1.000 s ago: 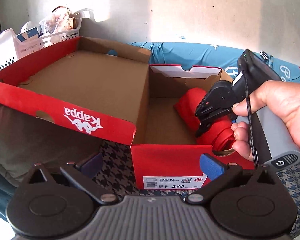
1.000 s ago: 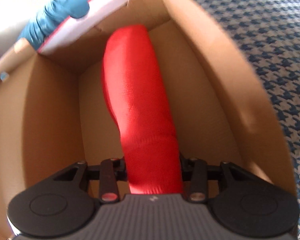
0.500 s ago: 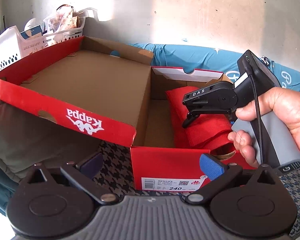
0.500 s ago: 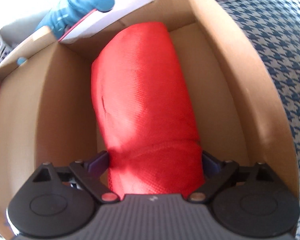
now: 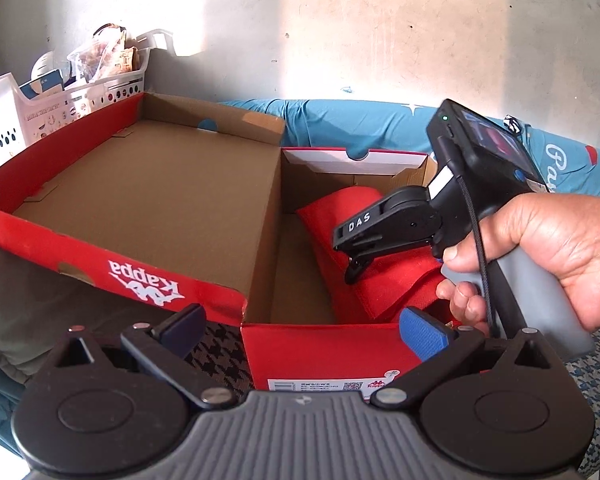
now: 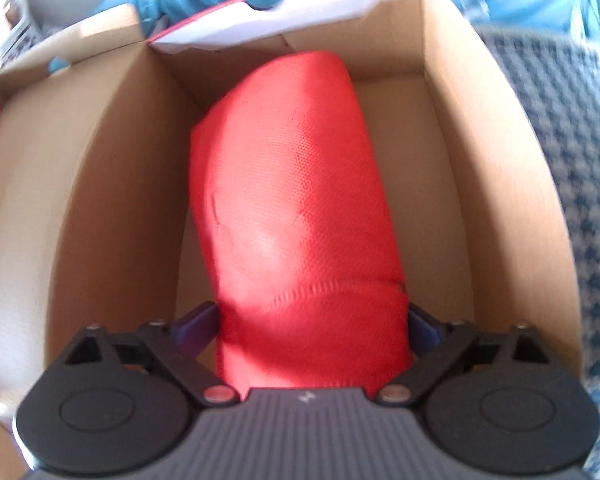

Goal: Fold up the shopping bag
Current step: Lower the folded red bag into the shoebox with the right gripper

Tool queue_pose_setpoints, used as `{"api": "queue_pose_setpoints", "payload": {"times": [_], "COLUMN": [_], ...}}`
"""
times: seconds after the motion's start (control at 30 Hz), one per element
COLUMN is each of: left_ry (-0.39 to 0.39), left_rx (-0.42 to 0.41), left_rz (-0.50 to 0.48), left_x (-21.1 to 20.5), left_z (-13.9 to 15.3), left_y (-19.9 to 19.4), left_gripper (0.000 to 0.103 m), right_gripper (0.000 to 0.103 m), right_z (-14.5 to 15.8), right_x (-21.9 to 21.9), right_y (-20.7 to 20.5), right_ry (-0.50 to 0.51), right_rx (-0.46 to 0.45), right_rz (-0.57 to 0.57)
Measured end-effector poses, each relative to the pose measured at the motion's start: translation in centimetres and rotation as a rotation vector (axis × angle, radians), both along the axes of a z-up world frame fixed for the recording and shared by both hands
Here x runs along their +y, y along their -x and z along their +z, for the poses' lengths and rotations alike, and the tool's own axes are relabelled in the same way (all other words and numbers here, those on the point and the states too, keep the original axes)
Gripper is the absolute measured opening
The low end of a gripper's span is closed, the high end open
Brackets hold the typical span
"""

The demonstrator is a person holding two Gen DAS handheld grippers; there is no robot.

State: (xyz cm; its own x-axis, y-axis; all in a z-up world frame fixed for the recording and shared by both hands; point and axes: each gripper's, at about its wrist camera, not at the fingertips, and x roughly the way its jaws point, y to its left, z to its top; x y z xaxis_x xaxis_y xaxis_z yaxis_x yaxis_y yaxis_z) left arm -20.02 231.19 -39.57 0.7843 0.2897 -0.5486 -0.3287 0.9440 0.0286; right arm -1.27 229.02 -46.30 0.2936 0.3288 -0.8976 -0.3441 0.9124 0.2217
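Folded red bag [image 6: 300,208] lies inside the box [image 5: 284,340]. Right tool [image 6: 312,324], jaws just closing, straddles its near end; contact unclear. Left tool [image 5: 300,328] gapes empty before the box.

folded bag [image 6: 300,200] in box [image 5: 320,356], lid [image 5: 160,200] left

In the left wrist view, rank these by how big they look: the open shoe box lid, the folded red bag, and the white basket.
1. Shoe box lid, clearly the largest.
2. Folded red bag, partly hidden by the right claw.
3. White basket; it sits farther back and is partly cut off, so its true size against the bag is unsure.
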Motion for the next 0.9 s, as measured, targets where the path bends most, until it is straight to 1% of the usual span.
{"api": "queue_pose_setpoints", "payload": {"times": [0.03, 0.07, 0.1, 0.17, 0.27, 0.3, 0.33, 0.47, 0.53, 0.63, 0.73, 0.77, 0.8, 0.83, 0.87, 0.9], "left_ry": [-0.002, -0.002, 0.002, 0.017, 0.031, 0.035, 0.041, 0.039, 0.034, 0.035, 0.035, 0.033, 0.026, 0.020, 0.017, 0.016], "left_rx": [0.002, 0.001, -0.002, -0.016, -0.023, -0.025, -0.027, -0.031, -0.025, -0.024, -0.021, -0.020, -0.016, -0.014, -0.013, -0.012], "left_rz": [-0.001, 0.000, -0.001, -0.002, 0.007, 0.011, 0.011, -0.005, -0.010, -0.013, -0.010, -0.011, -0.014, -0.016, -0.018, -0.017], "left_x": [0.0, 0.1, 0.1, 0.3, 0.4, 0.4, 0.4, -0.1, -0.2, -0.1, -0.1, -0.1, -0.2, -0.3, -0.3, -0.3], "left_z": [0.0, -0.1, -0.1, -0.1, -0.3, -0.3, -0.3, -0.2, -0.2, -0.4, -0.3, -0.3, -0.3, -0.3, -0.3, -0.3], "left_y": [0.0, 0.0, 0.1, 0.3, 0.3, 0.3, 0.2, 0.0, 0.0, 0.0, 0.1, 0.1, 0.1, 0.1, 0.1, 0.1], "left_gripper": [0.103, 0.103, 0.103, 0.103, 0.103, 0.103, 0.103, 0.103, 0.103, 0.103, 0.103, 0.103, 0.103, 0.103, 0.103, 0.103], "right_gripper": [0.063, 0.056, 0.052, 0.037, 0.027, 0.026, 0.026, 0.025, 0.025, 0.025, 0.026, 0.028, 0.030, 0.032, 0.039, 0.041], "right_z": [0.1, 0.0, -0.1, 0.4, 1.6, 2.1, 2.6, 2.8, 3.3, 3.2, 2.9, 2.7, 2.6, 2.6, 2.7, 2.6], "right_x": [0.2, 0.1, 0.4, 0.3, 0.0, -0.3, -0.6, -1.5, -1.5, -0.3, 0.6, 1.1, 1.9, 2.3, 2.5, 2.8], "right_y": [0.1, 0.0, -0.2, -0.4, -0.4, -0.4, -0.3, -0.5, -0.1, 1.0, 2.0, 2.0, 2.5, 3.0, 3.6, 3.8], "right_ry": [0.014, 0.014, 0.033, 0.042, 0.020, 0.010, 0.023, 0.054, 0.095, 0.209, 0.263, 0.273, 0.302, 0.318, 0.325, 0.322], "right_rx": [-0.003, 0.020, 0.039, 0.028, -0.004, -0.022, -0.055, -0.029, -0.067, -0.138, -0.174, -0.182, -0.198, -0.211, -0.222, -0.213], "right_rz": [-0.001, -0.008, 0.003, 0.018, 0.018, 0.010, -0.018, -0.085, -0.081, -0.015, 0.043, 0.064, 0.118, 0.146, 0.166, 0.193]}}
